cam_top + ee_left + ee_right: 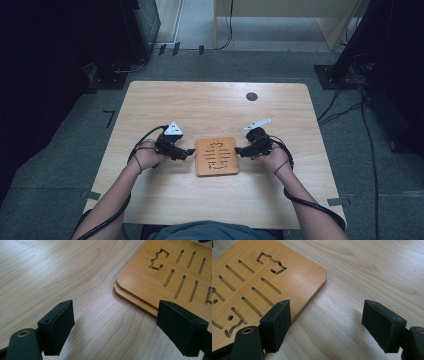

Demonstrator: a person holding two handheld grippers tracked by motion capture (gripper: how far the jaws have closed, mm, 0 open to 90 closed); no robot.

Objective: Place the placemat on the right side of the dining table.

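Note:
A square wooden board [217,156] with cut-out slots lies flat in the middle of the table; it looks like two thin layers stacked. My left gripper [188,152] sits at the board's left edge, held by a hand, its jaws wide open. In the left gripper view the board [172,272] fills the upper right, and my left gripper [125,331] has its right jaw over the board's edge. My right gripper [239,150] is at the board's right edge, also open. In the right gripper view the board [257,282] lies at the left, with my right gripper [327,325] straddling its corner edge.
The light wooden table [215,105] has a round dark cable hole [252,96] near its far edge. Cables trail from both grippers along the person's forearms. Dark equipment and cables stand on the grey floor around the table.

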